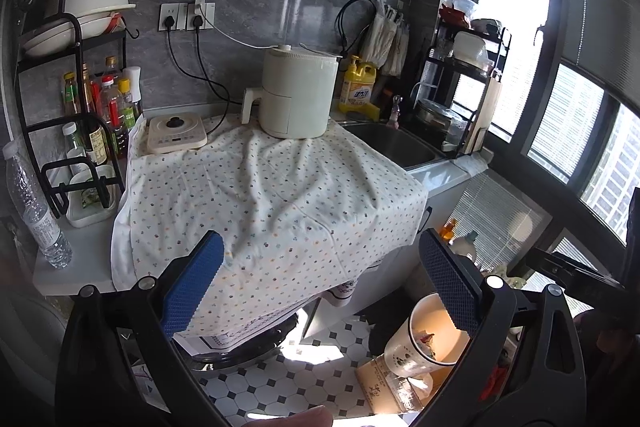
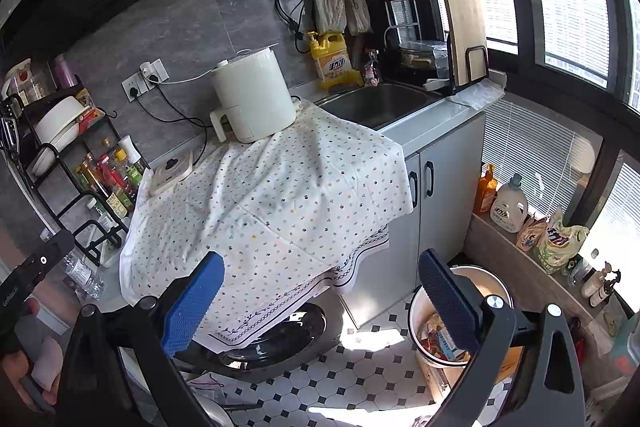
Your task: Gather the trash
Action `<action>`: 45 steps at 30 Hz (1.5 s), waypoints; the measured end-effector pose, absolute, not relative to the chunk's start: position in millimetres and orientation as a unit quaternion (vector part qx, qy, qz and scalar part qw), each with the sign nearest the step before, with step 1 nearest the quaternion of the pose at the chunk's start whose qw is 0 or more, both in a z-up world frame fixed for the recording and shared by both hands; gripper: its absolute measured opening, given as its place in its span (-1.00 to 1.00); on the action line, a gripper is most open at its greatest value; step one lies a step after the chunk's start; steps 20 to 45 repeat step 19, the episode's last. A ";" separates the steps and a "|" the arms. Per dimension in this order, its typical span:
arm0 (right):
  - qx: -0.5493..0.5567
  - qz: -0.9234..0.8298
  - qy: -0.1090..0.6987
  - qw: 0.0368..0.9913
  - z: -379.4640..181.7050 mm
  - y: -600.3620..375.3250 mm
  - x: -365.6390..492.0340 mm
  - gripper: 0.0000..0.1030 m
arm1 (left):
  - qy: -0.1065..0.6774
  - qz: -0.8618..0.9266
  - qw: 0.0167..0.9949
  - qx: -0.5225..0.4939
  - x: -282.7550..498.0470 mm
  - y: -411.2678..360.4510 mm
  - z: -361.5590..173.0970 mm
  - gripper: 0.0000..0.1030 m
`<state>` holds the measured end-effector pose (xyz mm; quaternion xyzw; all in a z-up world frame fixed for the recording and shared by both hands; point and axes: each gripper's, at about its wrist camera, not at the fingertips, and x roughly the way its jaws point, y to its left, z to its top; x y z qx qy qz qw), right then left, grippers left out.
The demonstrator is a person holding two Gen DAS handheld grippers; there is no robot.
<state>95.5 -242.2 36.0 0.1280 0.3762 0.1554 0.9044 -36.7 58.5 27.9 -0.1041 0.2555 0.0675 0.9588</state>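
Both left tongs [image 1: 320, 287] and right tongs [image 2: 320, 301] spread wide, gripping nothing; trash [image 2: 436, 341] already down in the bin [image 2: 416, 311] on the floor beside the table [image 2: 448, 111]; likely light, crinkly wrappers, best pinched at an edge.

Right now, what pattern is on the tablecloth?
The tablecloth is white with small multicoloured dots; left wrist view shows it best.

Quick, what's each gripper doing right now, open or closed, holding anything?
Left gripper: open, jaws wide apart, holding nothing.
Right gripper: open, jaws wide apart, holding nothing.
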 end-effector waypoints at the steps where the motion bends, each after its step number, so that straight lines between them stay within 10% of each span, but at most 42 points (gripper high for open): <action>1: 0.128 0.156 0.376 0.904 36.0 -241.2 95.0 0.85 | 0.256 0.067 0.959 -0.103 -36.8 58.7 27.4 0.88; 45: 0.127 0.138 0.390 0.901 27.6 -238.2 88.4 0.85 | 0.275 0.052 0.954 -0.105 -26.7 67.7 13.1 0.88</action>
